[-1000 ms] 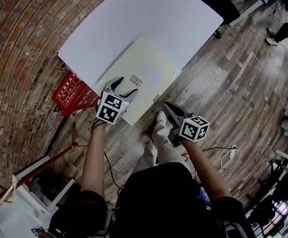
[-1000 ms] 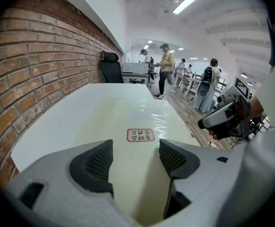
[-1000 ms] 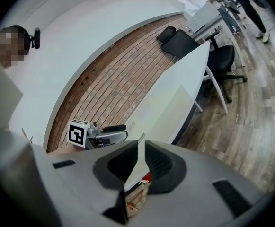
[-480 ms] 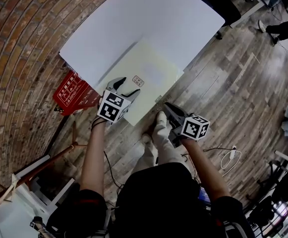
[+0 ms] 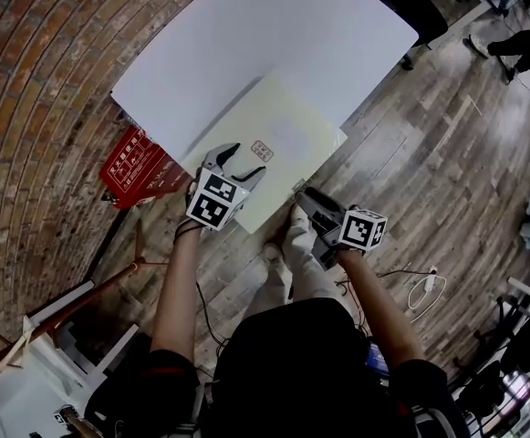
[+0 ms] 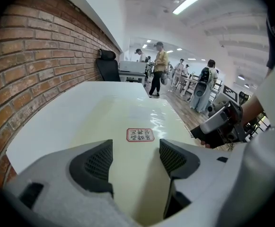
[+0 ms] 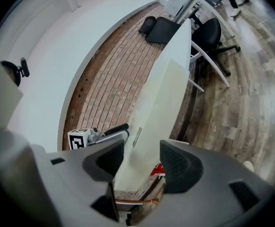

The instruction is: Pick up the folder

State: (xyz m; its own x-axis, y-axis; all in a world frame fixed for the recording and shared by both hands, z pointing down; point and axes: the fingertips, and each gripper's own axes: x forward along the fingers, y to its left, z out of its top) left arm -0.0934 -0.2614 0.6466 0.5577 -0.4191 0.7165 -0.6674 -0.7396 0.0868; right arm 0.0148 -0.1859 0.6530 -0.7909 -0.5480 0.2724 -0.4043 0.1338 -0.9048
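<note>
A pale yellow folder (image 5: pixel 278 140) with a small red-framed label (image 5: pixel 262 151) lies flat on the white table (image 5: pixel 274 44), and its near corner overhangs the table's edge. My left gripper (image 5: pixel 246 160) hovers open just above the folder's (image 6: pixel 128 115) near part, the label (image 6: pixel 140 135) ahead of its fingers and nothing between them. My right gripper (image 5: pixel 308 199) is at the folder's near right corner. Its jaws have just been opening, and the folder's thin edge (image 7: pixel 161 93) runs between them without the pads (image 7: pixel 175 162) pressing on it.
A brick wall (image 5: pixel 36 108) borders the table on the left, with a red bag (image 5: pixel 137 167) at its foot. Wooden floor (image 5: pixel 429 153) lies to the right. A black chair (image 7: pixel 213 32) stands at the table's far end. Several people (image 6: pixel 158 70) stand far off.
The right gripper has rolled a little at the folder's corner. The left gripper stays over the folder's near part, and the folder lies as before.
</note>
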